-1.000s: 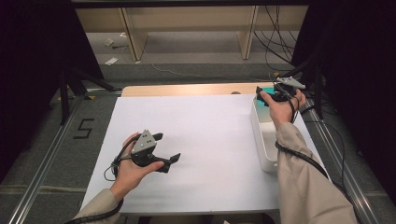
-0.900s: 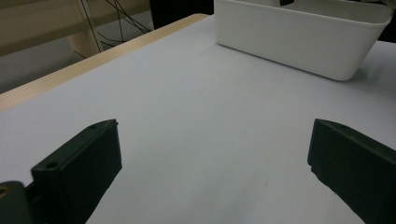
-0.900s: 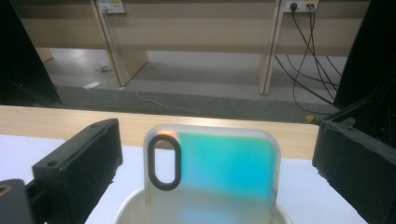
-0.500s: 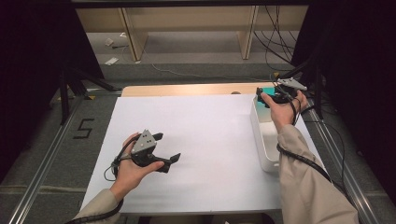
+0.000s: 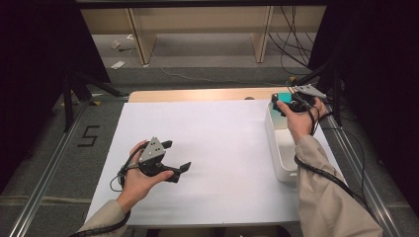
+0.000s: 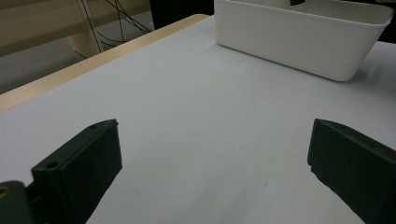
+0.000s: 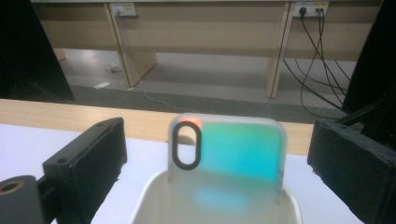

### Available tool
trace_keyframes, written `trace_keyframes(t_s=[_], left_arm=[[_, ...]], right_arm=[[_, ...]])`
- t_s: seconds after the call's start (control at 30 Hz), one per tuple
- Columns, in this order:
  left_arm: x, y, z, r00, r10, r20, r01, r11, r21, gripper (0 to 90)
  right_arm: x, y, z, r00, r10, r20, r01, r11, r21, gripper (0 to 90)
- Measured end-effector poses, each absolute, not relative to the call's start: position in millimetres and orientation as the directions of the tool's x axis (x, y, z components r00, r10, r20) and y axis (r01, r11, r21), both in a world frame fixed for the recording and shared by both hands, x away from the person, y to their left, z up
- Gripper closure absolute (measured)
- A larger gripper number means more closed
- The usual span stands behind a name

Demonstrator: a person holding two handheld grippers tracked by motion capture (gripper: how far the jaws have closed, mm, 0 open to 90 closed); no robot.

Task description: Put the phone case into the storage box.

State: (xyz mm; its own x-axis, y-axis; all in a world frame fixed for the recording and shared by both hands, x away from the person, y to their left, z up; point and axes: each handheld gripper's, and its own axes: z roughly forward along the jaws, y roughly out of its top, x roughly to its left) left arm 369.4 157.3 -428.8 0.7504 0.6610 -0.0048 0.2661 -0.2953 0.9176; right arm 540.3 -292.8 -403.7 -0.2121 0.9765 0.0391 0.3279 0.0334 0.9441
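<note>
A translucent phone case with a teal-green sheen and an oval camera cut-out stands upright at the far end of a white bin. In the high view it is a small teal patch at the bin's far end. My right gripper hovers there, open, with a black jaw wide of the case on each side and neither touching it; the person's hand holds this gripper above the bin. My left gripper rests low over the white tabletop, open and empty.
The bin's long side wall lies to the right of the left gripper. A strip of bare wood runs along the table's far edge. Beyond it are shelf legs and loose cables on the floor.
</note>
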Motion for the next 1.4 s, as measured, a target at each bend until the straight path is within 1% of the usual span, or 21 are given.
trace_keyframes(t_s=[0.73, 0.97, 1.4], left_arm=[[369, 157, -428, 0.750, 0.662, -0.003, 0.264, -0.294, 0.919, 2.4], [369, 158, -428, 0.749, 0.663, -0.004, 0.263, -0.292, 0.919, 2.4], [369, 158, -428, 0.748, 0.664, -0.005, 0.265, -0.292, 0.919, 2.6]], right_arm=[[521, -286, -399, -0.284, 0.958, 0.044, 0.312, 0.048, 0.949, 8.7], [514, -282, -396, -0.318, 0.947, 0.044, 0.305, 0.058, 0.951, 11.6], [499, -277, -392, -0.380, 0.924, 0.039, 0.293, 0.081, 0.953, 12.3]])
